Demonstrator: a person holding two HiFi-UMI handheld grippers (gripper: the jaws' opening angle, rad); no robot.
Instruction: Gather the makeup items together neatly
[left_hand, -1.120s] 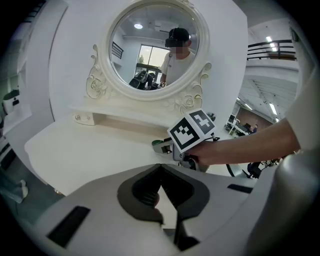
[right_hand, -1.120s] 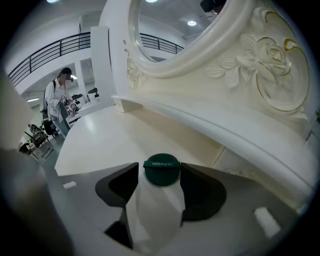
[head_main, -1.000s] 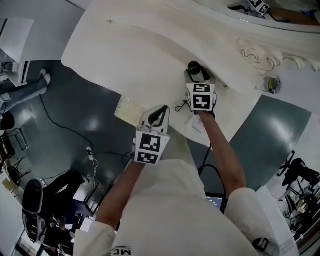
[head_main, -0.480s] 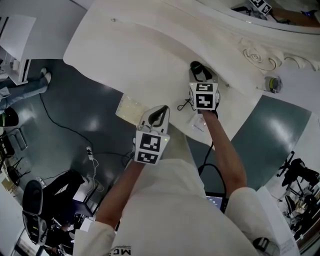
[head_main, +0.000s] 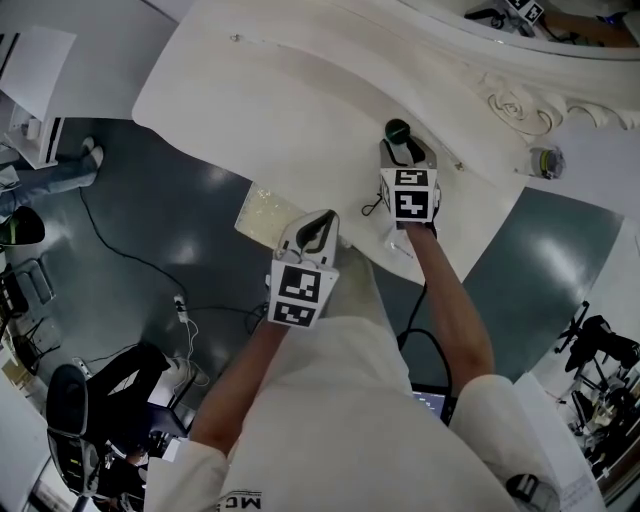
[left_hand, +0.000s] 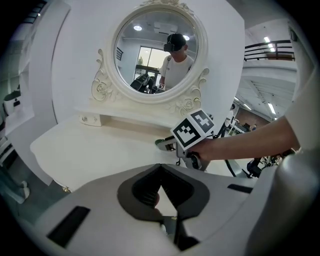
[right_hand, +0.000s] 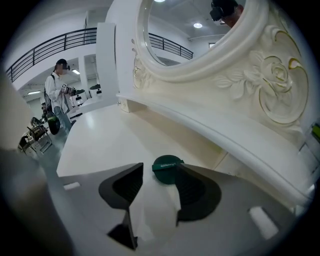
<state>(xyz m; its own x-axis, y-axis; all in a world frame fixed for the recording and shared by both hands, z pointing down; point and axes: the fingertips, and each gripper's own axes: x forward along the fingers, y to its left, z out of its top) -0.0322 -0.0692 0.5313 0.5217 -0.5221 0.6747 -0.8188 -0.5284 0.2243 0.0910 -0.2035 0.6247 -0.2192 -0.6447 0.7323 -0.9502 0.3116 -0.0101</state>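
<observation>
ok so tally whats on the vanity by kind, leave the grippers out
dark green round container: 1
small jar at the far right: 1
pale flat rectangle at the front edge, kind unclear: 1
round mirror: 1
total: 4

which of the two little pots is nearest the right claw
The dark green pot, at the tips of the right claw, whose jaws have just been closing with it between them. The paler pot sits far off right.
</observation>
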